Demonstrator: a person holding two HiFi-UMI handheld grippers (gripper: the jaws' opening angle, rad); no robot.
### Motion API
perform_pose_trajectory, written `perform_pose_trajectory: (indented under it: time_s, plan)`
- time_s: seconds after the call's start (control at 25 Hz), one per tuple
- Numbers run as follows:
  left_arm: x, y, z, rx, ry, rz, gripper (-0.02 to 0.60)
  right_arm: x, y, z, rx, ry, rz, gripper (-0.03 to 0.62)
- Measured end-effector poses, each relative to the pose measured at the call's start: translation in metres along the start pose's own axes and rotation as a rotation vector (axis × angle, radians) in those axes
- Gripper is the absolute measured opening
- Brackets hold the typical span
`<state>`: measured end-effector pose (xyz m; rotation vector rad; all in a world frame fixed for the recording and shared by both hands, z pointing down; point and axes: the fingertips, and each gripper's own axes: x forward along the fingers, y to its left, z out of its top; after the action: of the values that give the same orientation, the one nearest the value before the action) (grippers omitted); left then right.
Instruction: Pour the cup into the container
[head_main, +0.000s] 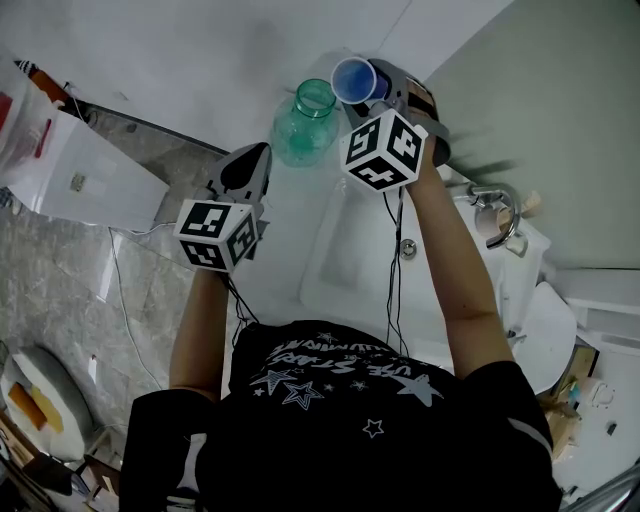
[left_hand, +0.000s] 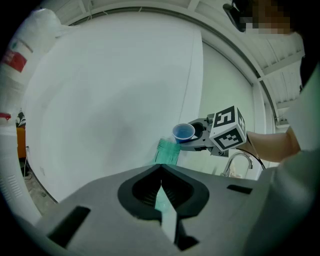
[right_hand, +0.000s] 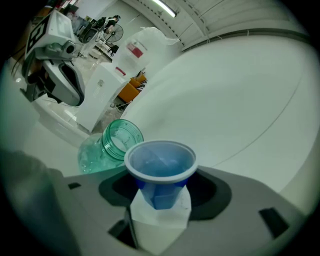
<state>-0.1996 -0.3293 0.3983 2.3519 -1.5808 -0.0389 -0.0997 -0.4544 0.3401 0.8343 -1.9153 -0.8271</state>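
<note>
My right gripper's (right_hand: 160, 200) jaws are clamped on the one blue cup (right_hand: 160, 160), gripping its body below the rim; my left gripper's (left_hand: 161, 175) jaws are closed together with nothing between them. The cup is held tilted, its rim just beside and above the open mouth of the single green glass jar (head_main: 305, 125), not touching it. I cannot tell whether anything is in the cup. The jar stands upright on the white counter (head_main: 275, 215) by the far corner of the sink (head_main: 350, 250), close to the wall. The left gripper hangs near the jar, pointed at it. One tap (head_main: 497, 205) shows at the right of the head view.
</note>
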Motion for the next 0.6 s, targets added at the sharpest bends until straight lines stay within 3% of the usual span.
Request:
perform_pose_trajectory:
  time_s: [0.6]
  plan:
    - [0.0004, -0.0045, 0.0011, -0.001, -0.002, -0.009, 0.011, 0.0040, -0.0012, 0.0053, -0.151, 0.025, -0.082, 0.284]
